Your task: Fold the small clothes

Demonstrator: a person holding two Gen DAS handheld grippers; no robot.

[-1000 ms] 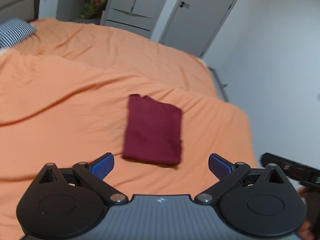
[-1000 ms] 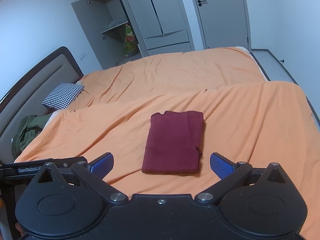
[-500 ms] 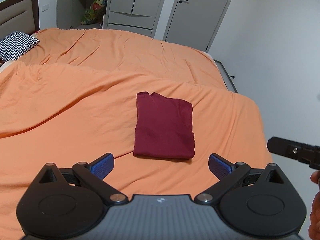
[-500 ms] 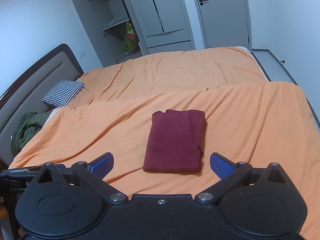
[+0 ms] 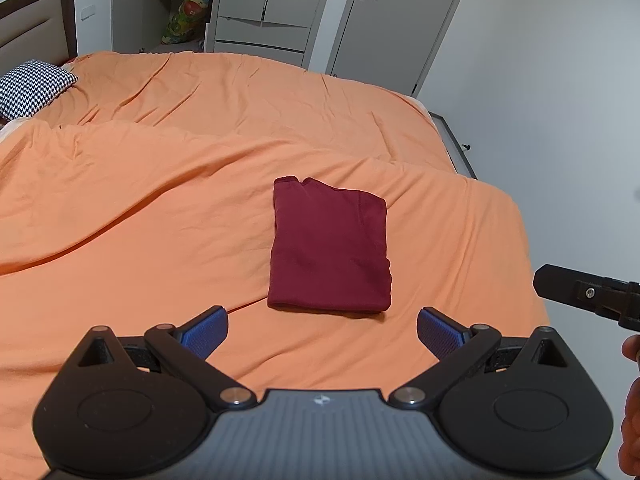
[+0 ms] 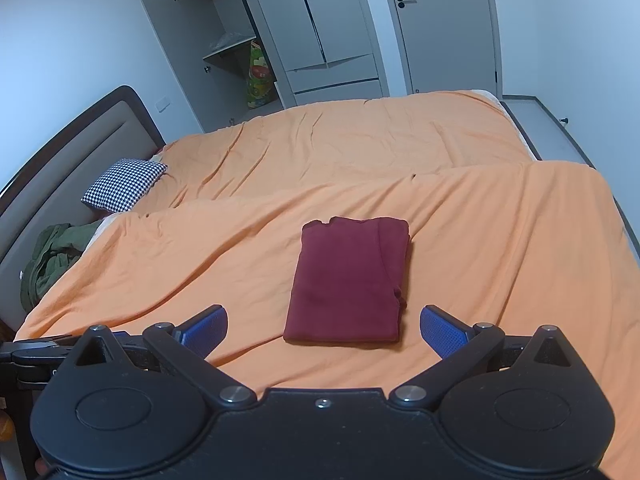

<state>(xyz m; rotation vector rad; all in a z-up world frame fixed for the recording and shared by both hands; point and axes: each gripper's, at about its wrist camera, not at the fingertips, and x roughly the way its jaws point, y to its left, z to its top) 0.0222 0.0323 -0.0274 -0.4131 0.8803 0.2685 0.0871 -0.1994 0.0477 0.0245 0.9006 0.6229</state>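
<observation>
Here, the folded maroon garment lies at twelve o'clock of both empty, wide-open grippers, left gripper and right gripper, on the orange bedspread.

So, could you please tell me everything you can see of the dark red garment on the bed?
The dark red garment is a plain, soft-looking knit or cotton piece folded into a neat, flat rectangle, with what looks like a neckline notch at its far edge and layered folds down one side. It lies on the orange bedcover, touching nothing else; both claws sit open short of its near edge.
</observation>
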